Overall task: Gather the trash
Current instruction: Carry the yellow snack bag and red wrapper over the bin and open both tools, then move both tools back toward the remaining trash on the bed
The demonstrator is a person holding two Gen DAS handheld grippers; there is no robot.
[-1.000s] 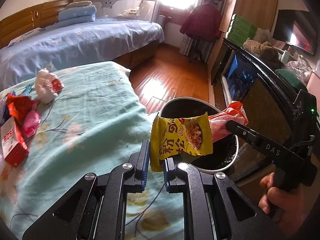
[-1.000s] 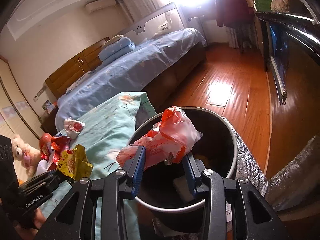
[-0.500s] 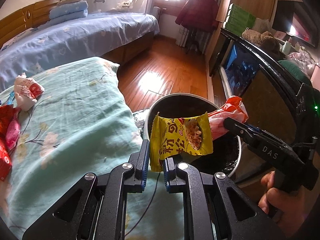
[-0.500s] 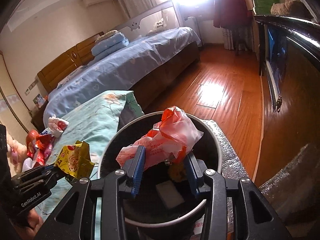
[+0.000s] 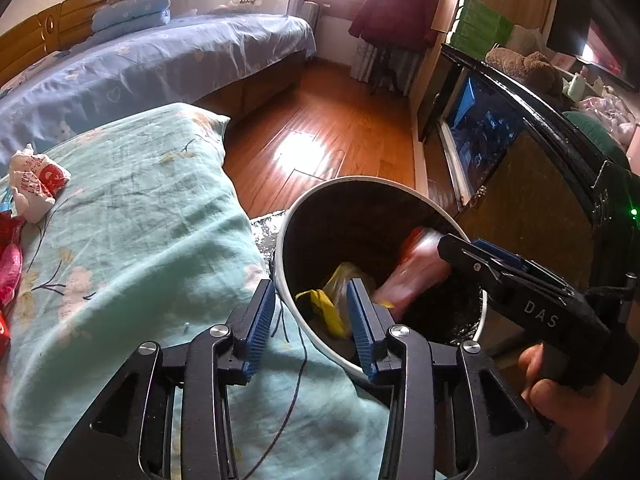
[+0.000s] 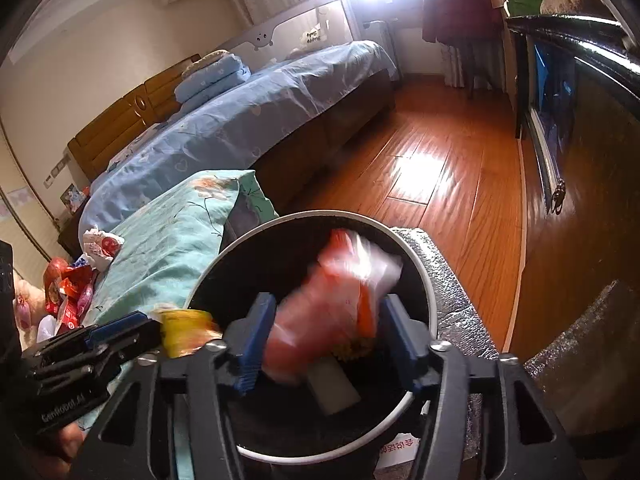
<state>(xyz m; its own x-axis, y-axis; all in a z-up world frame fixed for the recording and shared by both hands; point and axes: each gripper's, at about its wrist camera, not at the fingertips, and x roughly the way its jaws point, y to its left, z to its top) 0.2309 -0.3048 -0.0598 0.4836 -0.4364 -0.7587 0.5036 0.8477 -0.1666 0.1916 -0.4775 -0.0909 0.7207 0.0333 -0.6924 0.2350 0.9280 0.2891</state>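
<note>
A round bin (image 5: 360, 181) with a white rim and dark inside stands beside the teal bedspread (image 5: 132, 240). My left gripper (image 5: 310, 320) hangs over its near rim, jaws opening, and a blurred yellow snack wrapper (image 5: 326, 304) drops loose between the pads. My right gripper (image 6: 328, 340) is over the bin (image 6: 312, 214) too, jaws opening. A blurred pink-orange plastic bag (image 6: 332, 312) slips down between its pads with gaps on both sides. Each view shows the other gripper: right gripper (image 5: 460, 250), left gripper (image 6: 154, 328) beside the yellow wrapper (image 6: 184, 330).
On the bedspread at the left lie a crumpled white-red wrapper (image 5: 34, 184) and several red wrappers (image 6: 66, 292). A white piece (image 6: 334, 384) rests in the bin. Silver foil mat (image 6: 448, 280), wooden floor, a blue bed behind and a dark cabinet (image 5: 520, 184) on the right.
Both grippers have gone from shut to open over the bin. The yellow wrapper and the pink-orange bag have come free and are dropping, blurred. Both hands edged further over the bin.
</note>
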